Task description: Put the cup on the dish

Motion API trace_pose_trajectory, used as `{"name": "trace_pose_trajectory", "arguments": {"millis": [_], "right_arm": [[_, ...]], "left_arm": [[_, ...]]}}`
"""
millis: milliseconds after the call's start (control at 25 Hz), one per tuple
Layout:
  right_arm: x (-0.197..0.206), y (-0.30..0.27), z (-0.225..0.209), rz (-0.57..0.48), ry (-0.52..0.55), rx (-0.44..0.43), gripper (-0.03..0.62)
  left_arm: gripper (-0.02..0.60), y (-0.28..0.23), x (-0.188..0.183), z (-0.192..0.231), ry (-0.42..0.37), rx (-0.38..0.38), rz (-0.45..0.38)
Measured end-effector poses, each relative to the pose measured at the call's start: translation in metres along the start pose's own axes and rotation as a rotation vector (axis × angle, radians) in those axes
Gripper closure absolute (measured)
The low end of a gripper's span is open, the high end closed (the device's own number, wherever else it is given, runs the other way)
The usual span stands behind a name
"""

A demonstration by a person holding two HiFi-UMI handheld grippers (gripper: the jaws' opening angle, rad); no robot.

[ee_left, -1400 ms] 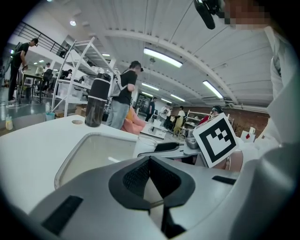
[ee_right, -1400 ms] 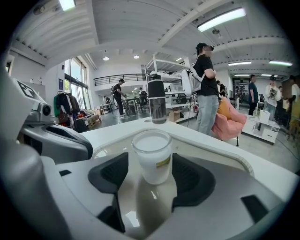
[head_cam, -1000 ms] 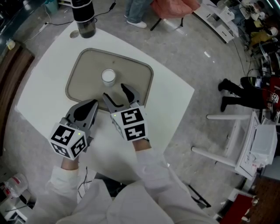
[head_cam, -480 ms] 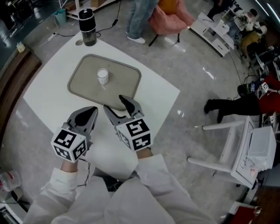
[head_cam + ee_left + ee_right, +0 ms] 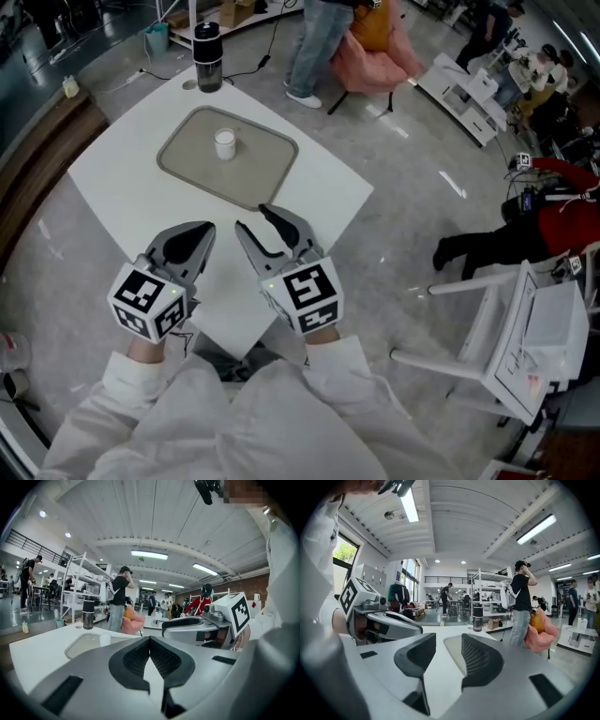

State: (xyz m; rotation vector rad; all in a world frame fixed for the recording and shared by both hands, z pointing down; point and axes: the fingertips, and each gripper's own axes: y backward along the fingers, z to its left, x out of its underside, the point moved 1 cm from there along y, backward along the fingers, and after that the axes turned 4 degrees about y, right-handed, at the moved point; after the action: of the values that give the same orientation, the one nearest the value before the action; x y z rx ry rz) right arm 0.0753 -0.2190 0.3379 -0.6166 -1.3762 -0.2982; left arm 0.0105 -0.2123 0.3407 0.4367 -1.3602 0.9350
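The cup (image 5: 224,143) stands upright on the dish (image 5: 267,167), toward its far left part, on the white bench (image 5: 122,187); a dark bottle (image 5: 207,56) stands at the bench's far corner, just beyond the dish. Your left gripper (image 5: 199,232) hangs over the bench's near part, its fingers pressed together on nothing; your right gripper (image 5: 249,217) is just beside it, close to the dish's near rim, its fingers closing with a gap between them and nothing in it.
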Motion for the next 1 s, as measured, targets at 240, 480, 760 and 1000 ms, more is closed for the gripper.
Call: {"name": "trace_pose_trajectory", "arguments": {"millis": [240,480,760,1000], "right_arm": [[-0.004,0.046,0.026,-0.082,-0.026,-0.054,0.52],[-0.002,0.075,0.041,-0.111,-0.03,-0.043,0.571],[0.015,0.082,0.049,-0.065,-0.039,-0.019,0.58],[0.011,0.073,0.075,-0.061,-0.049,-0.027,0.58]], "left_arm": [[0.574,0.018,0.013,-0.042,-0.007,-0.01,-0.008],[0.574,0.023,0.017,-0.07,-0.034,0.029,-0.002],[0.574,0.034,0.028,-0.082,-0.029,0.077,0.029],[0.574,0.047,0.042,-0.086,0.026,0.126,0.061]]}}
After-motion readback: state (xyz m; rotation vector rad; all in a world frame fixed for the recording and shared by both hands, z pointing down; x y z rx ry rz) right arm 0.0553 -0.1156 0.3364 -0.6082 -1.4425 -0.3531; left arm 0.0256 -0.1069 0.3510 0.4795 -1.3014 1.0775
